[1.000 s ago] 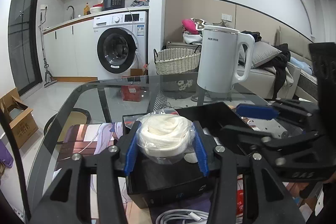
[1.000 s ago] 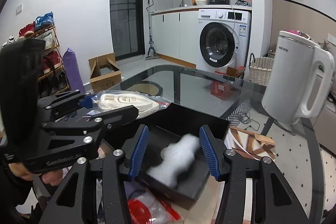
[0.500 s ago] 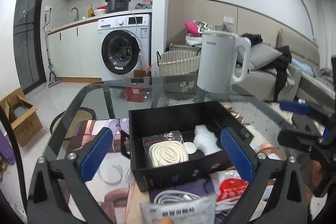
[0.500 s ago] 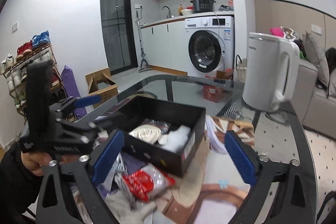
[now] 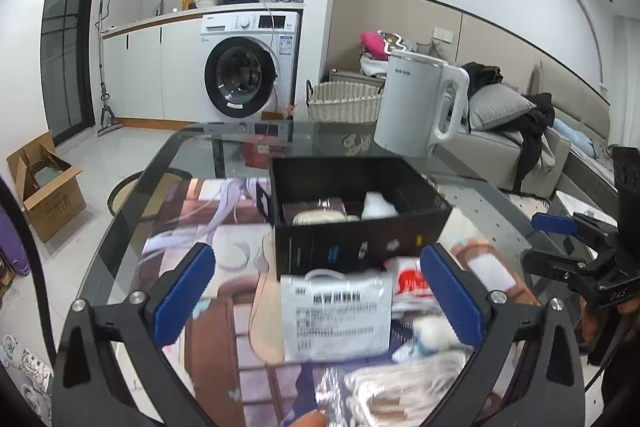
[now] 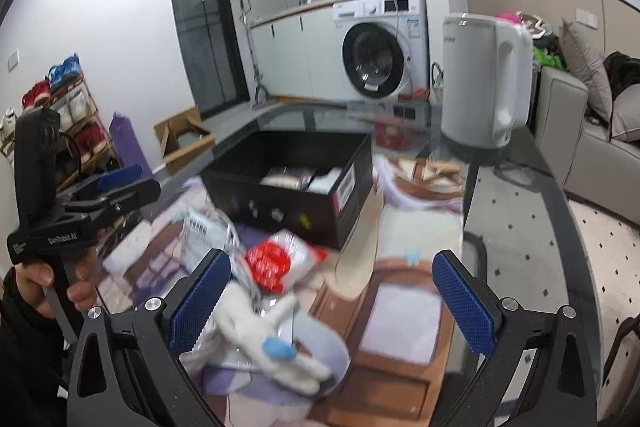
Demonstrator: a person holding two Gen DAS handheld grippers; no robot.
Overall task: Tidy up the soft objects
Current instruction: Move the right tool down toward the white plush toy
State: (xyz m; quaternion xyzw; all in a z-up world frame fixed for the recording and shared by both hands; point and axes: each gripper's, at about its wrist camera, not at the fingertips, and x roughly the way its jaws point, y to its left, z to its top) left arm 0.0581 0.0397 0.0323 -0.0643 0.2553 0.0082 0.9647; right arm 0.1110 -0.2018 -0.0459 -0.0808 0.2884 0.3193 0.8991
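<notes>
Soft packets — two — lie in one black box (image 5: 360,247); left tool (image 5: 316,291) and right tool (image 6: 332,303) gape empty, jaws just spread.

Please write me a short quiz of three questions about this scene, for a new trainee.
1. True or false: the left gripper holds the white printed pouch.
2. Which container holds items? A) black box B) wicker basket C) cardboard box
3. What white appliance stands behind the black box?

Key:
1. False; both grippers' jaws have just been opening and hold nothing.
2. A; the others' insides are not visible.
3. The white kettle.
</notes>
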